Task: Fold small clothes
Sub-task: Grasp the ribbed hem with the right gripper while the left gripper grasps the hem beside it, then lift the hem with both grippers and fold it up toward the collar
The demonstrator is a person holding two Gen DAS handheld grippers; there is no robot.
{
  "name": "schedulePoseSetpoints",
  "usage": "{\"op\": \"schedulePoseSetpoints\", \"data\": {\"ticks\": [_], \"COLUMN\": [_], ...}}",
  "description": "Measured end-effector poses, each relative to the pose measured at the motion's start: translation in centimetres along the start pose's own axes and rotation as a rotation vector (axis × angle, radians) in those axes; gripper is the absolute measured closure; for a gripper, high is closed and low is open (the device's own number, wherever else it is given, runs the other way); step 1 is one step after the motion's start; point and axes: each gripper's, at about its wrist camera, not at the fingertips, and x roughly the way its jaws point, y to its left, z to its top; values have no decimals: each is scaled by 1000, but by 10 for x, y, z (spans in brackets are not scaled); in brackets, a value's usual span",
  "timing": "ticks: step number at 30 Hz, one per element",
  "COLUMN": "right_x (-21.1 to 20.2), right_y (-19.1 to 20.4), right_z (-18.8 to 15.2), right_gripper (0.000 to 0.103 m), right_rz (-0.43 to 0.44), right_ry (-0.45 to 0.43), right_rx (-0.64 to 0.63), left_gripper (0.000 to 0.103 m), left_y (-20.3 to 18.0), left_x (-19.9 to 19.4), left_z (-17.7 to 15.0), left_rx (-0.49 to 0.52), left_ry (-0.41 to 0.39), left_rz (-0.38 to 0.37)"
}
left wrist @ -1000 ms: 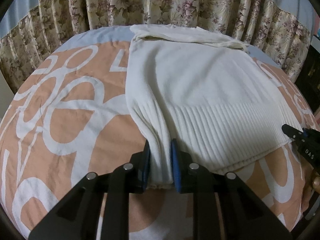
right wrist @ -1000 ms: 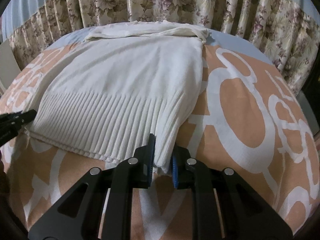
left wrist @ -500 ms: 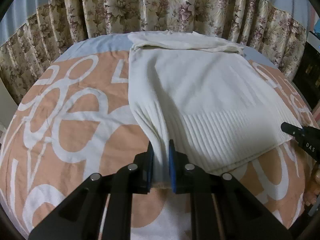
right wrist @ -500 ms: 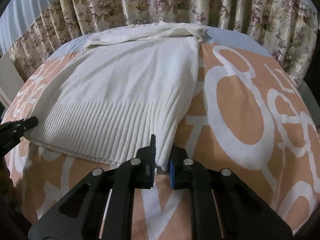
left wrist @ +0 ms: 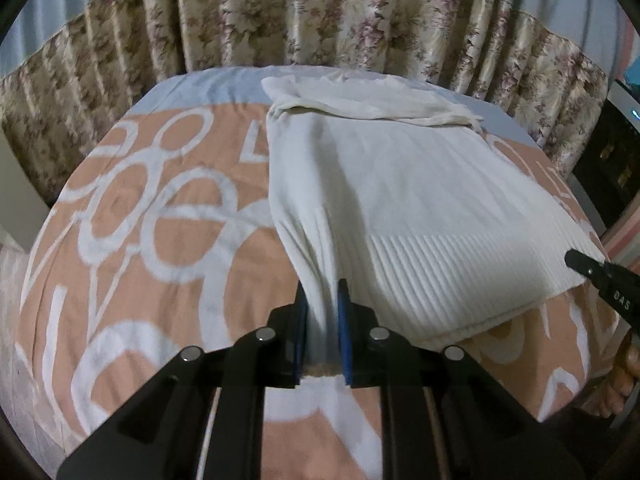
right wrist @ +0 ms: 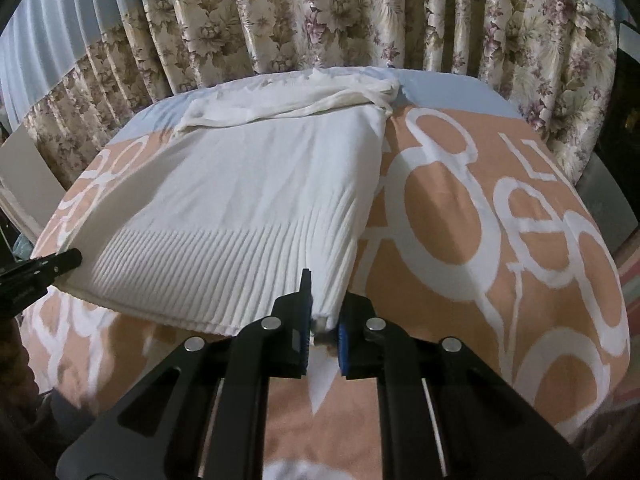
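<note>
My left gripper (left wrist: 322,312), black with blue pads, angles steeply down, its jaws having just closed, clamped on a fold of cloth. My right gripper (right wrist: 323,312) tilts down likewise, its jaws pinched tight on a cloth corner.

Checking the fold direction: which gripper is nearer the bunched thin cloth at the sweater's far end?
Neither clearly: left gripper and right gripper each clamp a near hem corner of the sweater, opposite the bunched cloth.

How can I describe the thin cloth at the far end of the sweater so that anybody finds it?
Start from the floral curtain, then come down to the bed cover's pale blue edge. The thin cloth lies there, crumpled, across the white sweater's far end; it is smooth, not ribbed.
</note>
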Motion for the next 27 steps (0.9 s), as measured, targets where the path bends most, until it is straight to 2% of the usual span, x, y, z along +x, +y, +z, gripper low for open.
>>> {"op": "schedulePoseSetpoints", "data": {"ticks": [6, 10, 14, 20, 27], "right_x": [-21, -19, -14, 2, 35], "right_y": [8, 6, 5, -6, -3], "right_z": [-13, -5, 21, 85, 153], "right_gripper": [94, 94, 94, 94, 94], "right_rz": [-9, -1, 9, 54, 25], "right_ry": [9, 0, -42, -108, -151], "right_rx": [-18, 2, 17, 76, 10], "left_gripper": [89, 89, 89, 89, 88], "left_y": [1, 2, 2, 9, 8], "left_x": [-18, -16, -12, 5, 38], "left_z": [-4, 6, 32, 87, 160], "left_rx": [-11, -22, -10, -31, -17], "left_ry": [-10, -32, -59, -74, -136], "left_rz": [-9, -7, -3, -9, 46]}}
